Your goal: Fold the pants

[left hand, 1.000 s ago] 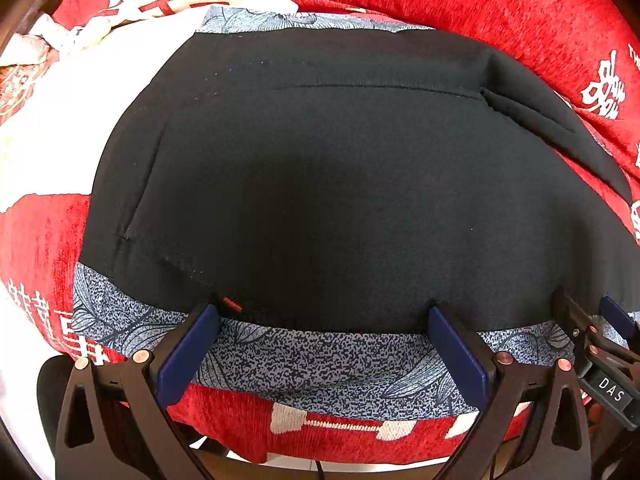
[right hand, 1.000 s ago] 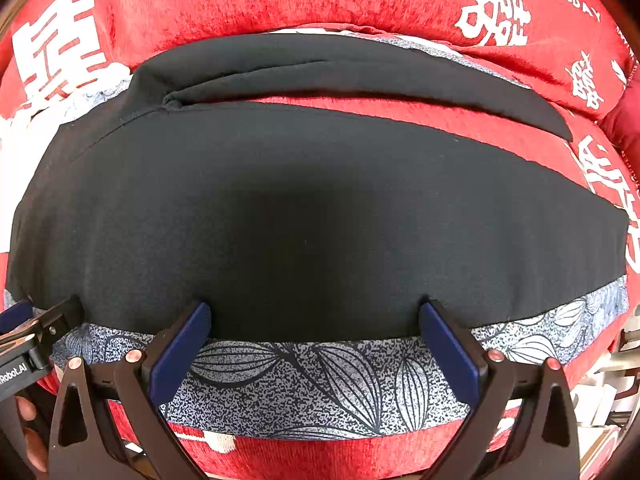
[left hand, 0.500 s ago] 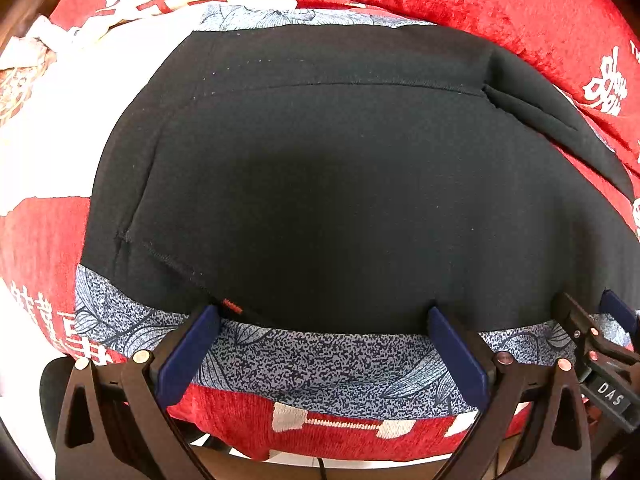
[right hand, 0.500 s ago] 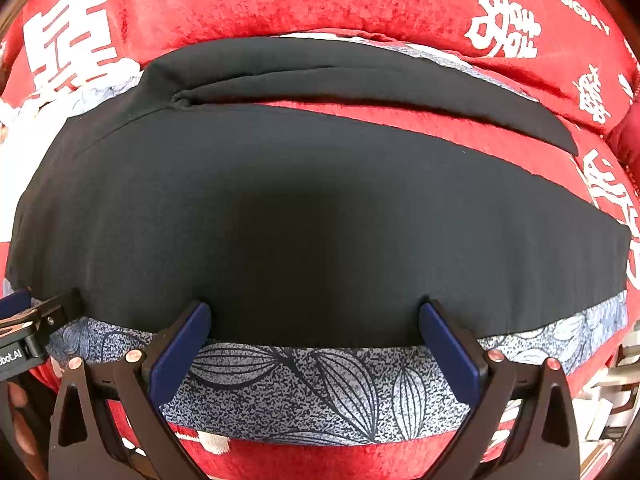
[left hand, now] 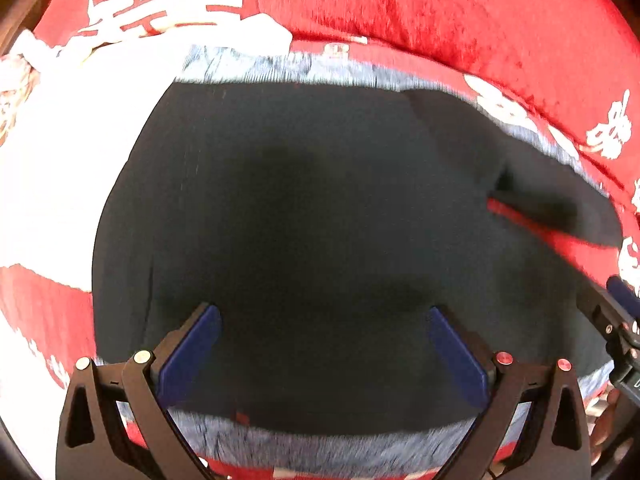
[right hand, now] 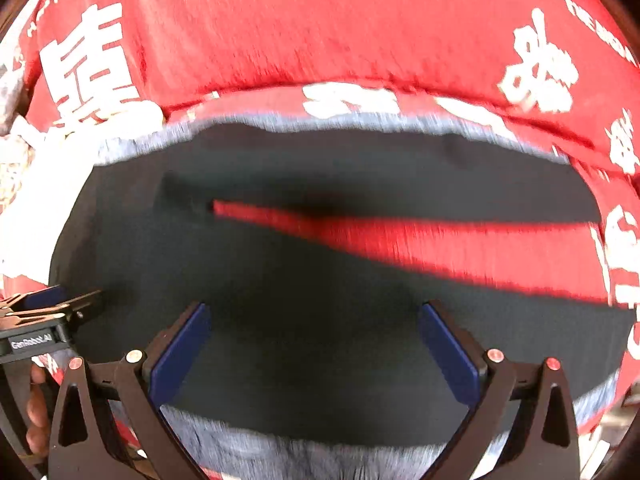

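The black pants (left hand: 320,220) lay spread flat on a grey-blue patterned cloth (left hand: 320,444), which in turn covered a red blanket (left hand: 440,12) printed with white characters. The grey-blue cloth showed as a band along the near edge of the pants and as a thinner strip along their far edge. Both views were smeared with motion blur, so seams and fine detail on the fabric could not be made out.

In the left wrist view, the left gripper (left hand: 324,316) hung over the near part of the pants with its blue-padded fingers (left hand: 192,352) spread wide apart and nothing between them. To the right, the two legs parted, and a wedge of red blanket showed in the gap. The right gripper (left hand: 618,312) came in at the right edge of this view, over the near leg.

In the right wrist view, the right gripper (right hand: 314,314) hung over the near leg, its fingers (right hand: 448,352) likewise wide apart and empty. The far leg (right hand: 400,176) ran across the scene behind a long red strip of blanket that widened toward the right. The left gripper (right hand: 60,304) entered at the left edge, and part of a hand (right hand: 36,412) showed below it.
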Tool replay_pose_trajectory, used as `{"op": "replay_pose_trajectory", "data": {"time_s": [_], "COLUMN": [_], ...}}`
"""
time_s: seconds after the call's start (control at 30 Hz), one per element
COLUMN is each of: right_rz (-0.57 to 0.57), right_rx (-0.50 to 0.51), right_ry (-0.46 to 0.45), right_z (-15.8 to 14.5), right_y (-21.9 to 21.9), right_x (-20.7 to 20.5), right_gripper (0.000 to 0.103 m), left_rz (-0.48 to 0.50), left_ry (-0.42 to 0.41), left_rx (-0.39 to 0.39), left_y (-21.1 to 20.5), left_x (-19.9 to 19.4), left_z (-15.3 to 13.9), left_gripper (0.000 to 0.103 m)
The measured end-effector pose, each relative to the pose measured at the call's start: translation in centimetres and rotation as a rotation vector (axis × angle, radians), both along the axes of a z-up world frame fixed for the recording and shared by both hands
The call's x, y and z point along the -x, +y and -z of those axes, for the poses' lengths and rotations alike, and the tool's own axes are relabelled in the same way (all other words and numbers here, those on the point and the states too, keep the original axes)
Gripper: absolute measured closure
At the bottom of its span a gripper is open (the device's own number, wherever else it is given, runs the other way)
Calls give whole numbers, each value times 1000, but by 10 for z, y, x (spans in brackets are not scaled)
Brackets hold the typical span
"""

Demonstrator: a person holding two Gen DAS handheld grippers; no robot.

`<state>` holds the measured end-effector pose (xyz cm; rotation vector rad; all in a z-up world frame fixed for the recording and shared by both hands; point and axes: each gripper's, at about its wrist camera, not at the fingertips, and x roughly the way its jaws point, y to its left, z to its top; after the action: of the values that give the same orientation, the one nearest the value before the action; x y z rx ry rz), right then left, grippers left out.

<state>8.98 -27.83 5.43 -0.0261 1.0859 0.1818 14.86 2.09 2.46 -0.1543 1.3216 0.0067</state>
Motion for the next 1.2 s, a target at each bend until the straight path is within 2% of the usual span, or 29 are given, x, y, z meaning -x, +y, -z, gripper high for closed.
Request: {"op": "replay_pose_trajectory", "data": {"time_s": [0.17,0.37,0.43,0.57,0.73,0.77,0.83,0.87,0.9,0.93,1.03,1.2], "right_rz": [-194,-474,-535,-600,-668,-685,-722,-741,-758,-779,-813,-810], "right_rx": [24,106,103,30,29,13,0,-17,-29,-59,-68,21], "right_ry": [-52,-42,-18,56,210,176,179,182,182,189,200,77], "right_z": [-11,10,21,41,84,83,84,82,80,77,74,59], "right_y": [37,92,106,121,140,142,146,148,149,150,155,164], "right_x": [-64,-136,-158,-190,-208,-207,-205,-204,-202,-200,-188,-162], "right_gripper": [0,0,0,0,1,1,6,13,29,55,86,89], "left_rz": [8,-1,-2,6,22,26,23,19,15,12,-5,-71], "left_ry": [10,48,52,61,50,45,38,35,33,32,38,48], "left_rx": [-2,15,15,30,27,23,24,28,31,34,67,148], "left_y": [8,22,24,28,31,31,32,33,34,35,38,50], "left_x": [-45,-79,-83,-89,-95,-96,-100,-101,-103,-107,-114,-134], "left_z": [-2,9,14,22,24,24,24,24,24,24,21,13], "left_gripper": [0,0,0,0,0,0,0,0,0,0,0,0]}}
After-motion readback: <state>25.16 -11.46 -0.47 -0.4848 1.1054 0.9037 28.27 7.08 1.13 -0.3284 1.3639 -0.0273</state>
